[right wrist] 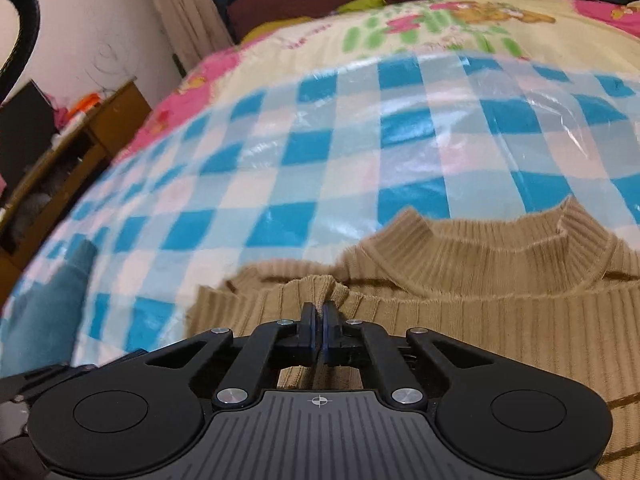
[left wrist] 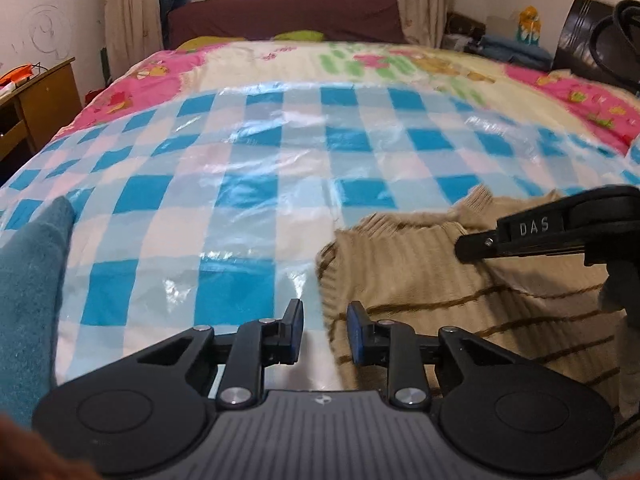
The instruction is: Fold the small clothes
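The left gripper (left wrist: 324, 334) sits at the lower middle, jaws slightly apart; the right gripper (right wrist: 319, 334) is pinched closed on the sweater (right wrist: 460, 320)

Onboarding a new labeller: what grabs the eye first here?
The glossy blue-and-white checked plastic sheet spread over the bed. At its near edge lies a tan ribbed knit sweater with brown stripes; the right tool pinches a fold of it. The left tool hangs open at the sweater's edge.

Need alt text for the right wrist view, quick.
The right gripper is shut on a pinched ridge of the tan ribbed sweater, just below its collar. The sweater lies on a blue-and-white checked plastic sheet over the bed.
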### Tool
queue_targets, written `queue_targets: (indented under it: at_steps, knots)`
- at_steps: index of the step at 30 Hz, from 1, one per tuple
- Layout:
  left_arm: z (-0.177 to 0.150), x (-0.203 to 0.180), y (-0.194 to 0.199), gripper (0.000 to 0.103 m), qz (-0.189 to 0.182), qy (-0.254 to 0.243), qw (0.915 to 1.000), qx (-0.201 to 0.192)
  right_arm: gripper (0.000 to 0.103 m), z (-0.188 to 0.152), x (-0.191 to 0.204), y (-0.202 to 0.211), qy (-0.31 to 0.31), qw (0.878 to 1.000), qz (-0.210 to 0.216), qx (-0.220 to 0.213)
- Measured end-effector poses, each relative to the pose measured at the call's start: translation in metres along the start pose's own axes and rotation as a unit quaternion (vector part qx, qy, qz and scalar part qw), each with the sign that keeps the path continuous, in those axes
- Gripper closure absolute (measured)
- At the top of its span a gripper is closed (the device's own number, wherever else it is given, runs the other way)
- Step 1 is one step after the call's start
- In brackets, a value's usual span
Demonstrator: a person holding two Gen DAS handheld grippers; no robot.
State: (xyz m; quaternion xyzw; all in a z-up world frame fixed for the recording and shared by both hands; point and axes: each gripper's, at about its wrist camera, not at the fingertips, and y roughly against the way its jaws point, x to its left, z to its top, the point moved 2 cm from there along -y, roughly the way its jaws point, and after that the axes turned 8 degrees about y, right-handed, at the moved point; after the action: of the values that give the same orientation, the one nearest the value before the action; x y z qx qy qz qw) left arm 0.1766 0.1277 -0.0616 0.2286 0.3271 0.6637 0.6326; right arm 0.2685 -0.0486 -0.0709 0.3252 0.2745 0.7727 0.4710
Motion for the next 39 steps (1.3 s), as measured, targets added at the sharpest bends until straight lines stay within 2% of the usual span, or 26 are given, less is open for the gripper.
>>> queue_targets:
  at_steps: [2,3,6,11,14,19,24,28,29,30,32,35,39]
  knots:
    - [-0.003,0.005,-0.001,0.072,-0.006,0.009,0.9999,0.007,0.099,-0.007,-0.004,-0.013,-0.008,1.0,0.001,0.023]
    - [-0.004,0.008,0.001,0.072,-0.009,0.016,0.9998,0.008,0.095,-0.009,-0.006,-0.013,-0.012,1.0,0.009,0.024]
    - [-0.006,0.018,0.006,0.072,-0.007,0.034,0.9994,0.008,0.091,-0.007,-0.01,-0.002,-0.03,0.999,0.032,0.015]
    - [-0.009,0.028,0.026,0.071,-0.015,0.068,0.9976,-0.002,0.091,-0.011,-0.02,0.032,-0.024,0.999,0.036,-0.008]
    - [-0.021,0.032,0.044,0.071,-0.028,0.084,0.9961,-0.002,0.091,-0.025,-0.038,0.056,-0.022,1.0,0.017,-0.011]
    - [-0.049,0.028,0.064,0.07,-0.049,0.097,0.9938,0.023,0.092,-0.063,-0.091,0.099,-0.051,0.997,-0.049,-0.003]
    - [-0.066,0.023,0.074,0.07,-0.06,0.115,0.991,0.032,0.093,-0.096,-0.129,0.139,-0.103,0.993,-0.061,-0.011]
    - [-0.076,0.016,0.062,0.07,-0.034,0.101,0.9929,0.055,0.094,-0.109,-0.14,0.147,-0.104,0.991,-0.084,-0.004]
    - [-0.078,0.016,0.06,0.07,-0.028,0.101,0.9927,0.06,0.098,-0.111,-0.145,0.145,-0.111,0.99,-0.088,-0.001]
    - [-0.08,0.018,0.059,0.07,-0.024,0.107,0.9918,0.065,0.098,-0.111,-0.149,0.143,-0.121,0.989,-0.089,0.001]
    - [-0.081,0.022,0.066,0.07,-0.03,0.118,0.9908,0.059,0.091,-0.107,-0.15,0.151,-0.138,0.987,-0.08,-0.009]
    - [-0.08,0.024,0.08,0.067,-0.04,0.116,0.9915,0.043,0.09,-0.102,-0.135,0.163,-0.1,0.99,-0.095,-0.027]
    - [-0.087,0.027,0.076,0.064,-0.043,0.125,0.9898,0.053,0.085,-0.104,-0.135,0.156,-0.104,0.989,-0.104,-0.009]
